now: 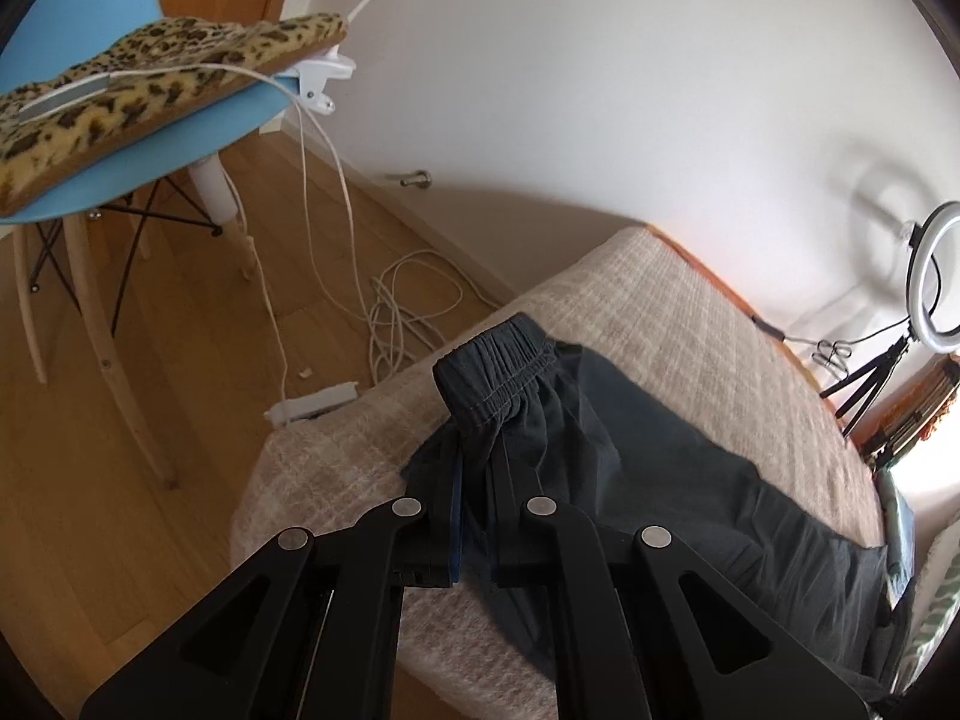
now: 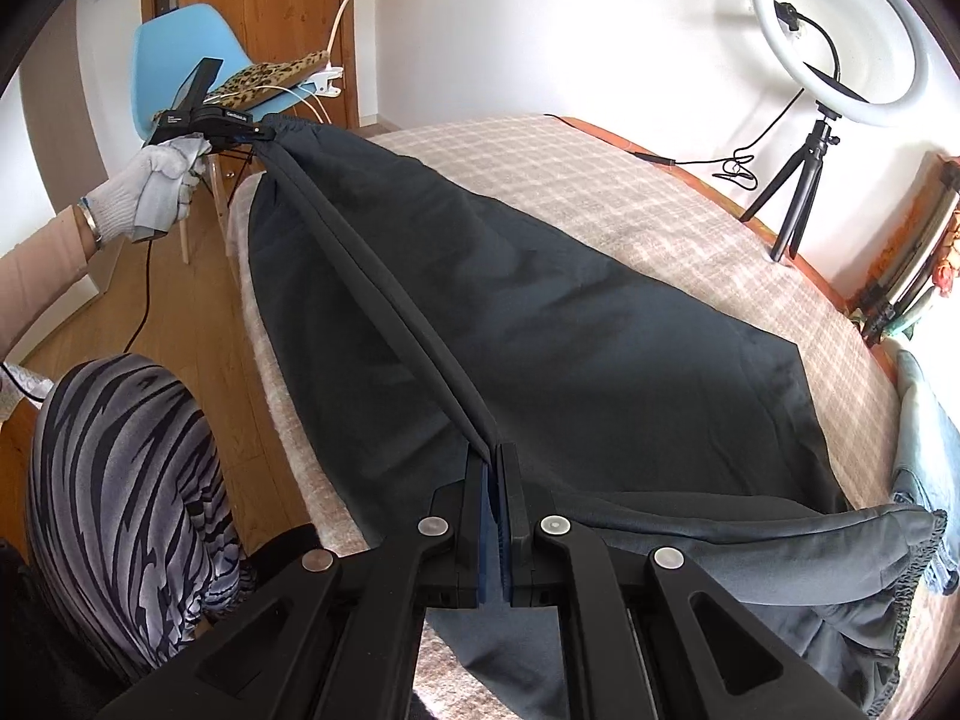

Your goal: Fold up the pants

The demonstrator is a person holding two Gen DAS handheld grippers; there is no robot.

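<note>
Dark grey pants point(image 2: 570, 324) lie spread on a bed with a beige checked cover point(image 2: 600, 180). My left gripper point(image 1: 474, 468) is shut on the pants point(image 1: 630, 462) just below the gathered elastic waistband point(image 1: 498, 366), near the bed's corner. It also shows in the right wrist view point(image 2: 258, 132), held by a gloved hand. My right gripper point(image 2: 493, 456) is shut on the pants' near edge. That edge is stretched taut and lifted between the two grippers. A cuffed leg end point(image 2: 888, 546) hangs at the right.
A blue chair point(image 1: 150, 138) with a leopard cushion point(image 1: 150, 78), a clip lamp and white cables stands on the wood floor left of the bed. A ring light on a tripod point(image 2: 834, 36) stands at the bed's far side. The person's striped leg point(image 2: 120, 480) is near left.
</note>
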